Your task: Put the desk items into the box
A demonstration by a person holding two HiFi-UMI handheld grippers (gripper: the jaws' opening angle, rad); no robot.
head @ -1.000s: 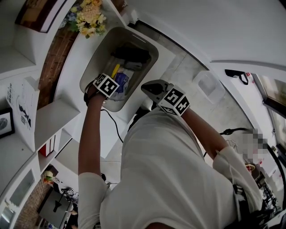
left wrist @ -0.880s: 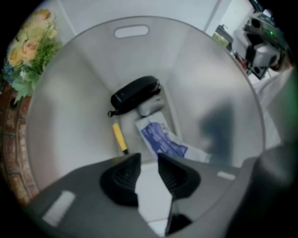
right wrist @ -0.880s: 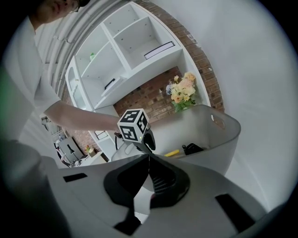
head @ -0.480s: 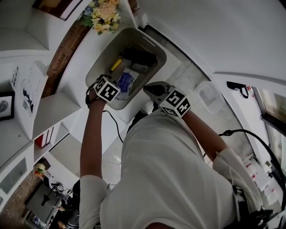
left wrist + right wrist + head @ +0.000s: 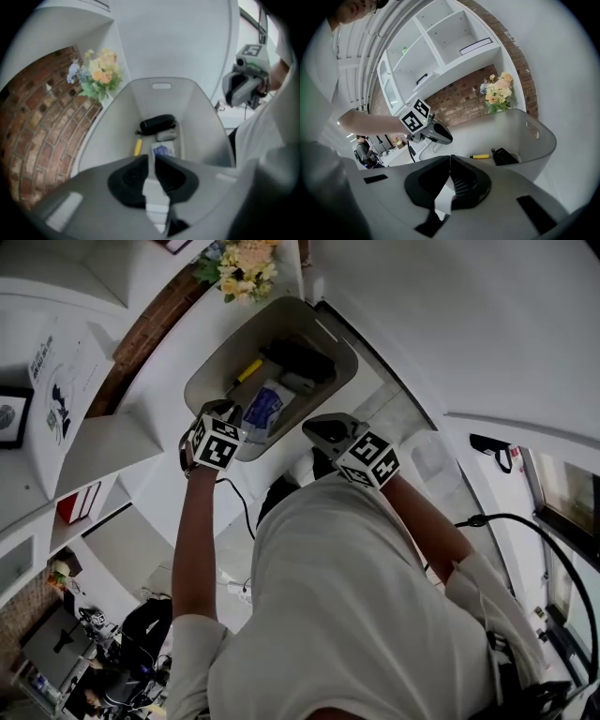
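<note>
Both arms are stretched forward, side by side. The left forearm is bare and reaches out straight, with the left gripper tipped steeply downward at the wrist and its marker cube facing up. Its jaws have just been closing; a thin slit is left between the tips and nothing sits in it. The right arm is bent at the elbow, holding the right gripper close beside the left at a shallower downward slant, its jaw tips pressed together and empty
</note>
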